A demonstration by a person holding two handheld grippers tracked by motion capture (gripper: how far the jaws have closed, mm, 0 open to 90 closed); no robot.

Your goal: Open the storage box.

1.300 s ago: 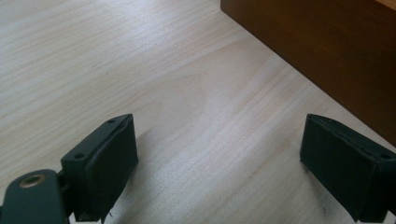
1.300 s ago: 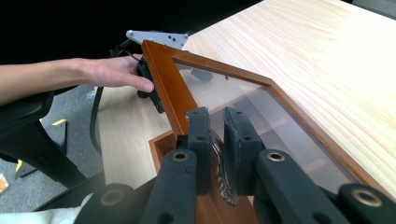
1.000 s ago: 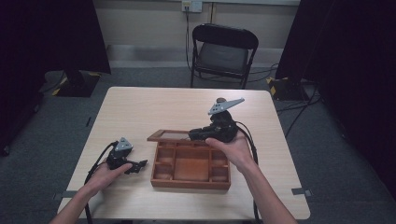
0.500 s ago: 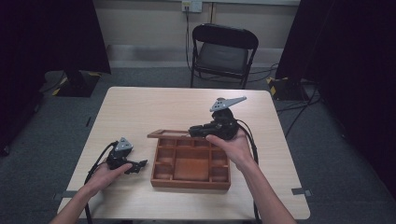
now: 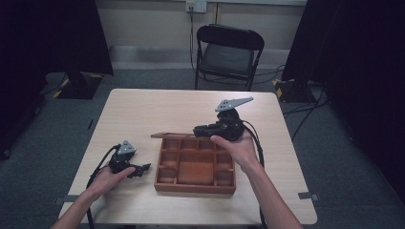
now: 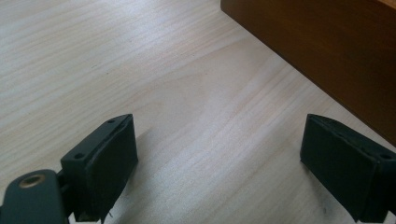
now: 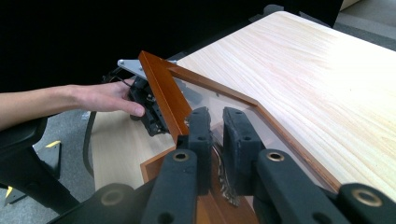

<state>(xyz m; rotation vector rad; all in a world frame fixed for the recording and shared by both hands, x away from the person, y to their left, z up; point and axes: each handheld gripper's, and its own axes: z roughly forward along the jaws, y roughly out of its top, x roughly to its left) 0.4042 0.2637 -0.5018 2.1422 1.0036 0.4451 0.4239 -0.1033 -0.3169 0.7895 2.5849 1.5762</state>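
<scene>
A brown wooden box [image 5: 195, 188] with several compartments sits on the table, right of centre. Its lid [image 5: 172, 135], a wooden frame around a clear pane, is tilted up along the far side. My right gripper [image 5: 198, 130] is shut on the lid's frame. In the right gripper view the jaws [image 7: 217, 126] pinch the frame's edge [image 7: 161, 88], with a small metal fitting between them. My left gripper [image 5: 141, 169] rests open on the table just left of the box. In the left gripper view its jaws [image 6: 219, 140] stand wide apart over bare wood, beside the box wall [image 6: 327, 46].
The light wooden table [image 5: 157, 109] has free room on its far half and left side. A black folding chair [image 5: 227, 52] stands beyond the far edge. Cables trail from both grippers toward the near edge. Dark curtains flank the room.
My right gripper has risen slightly and moved a little farther away with the lid's edge, tilting the lid up a bit more. The left gripper has stayed put.
</scene>
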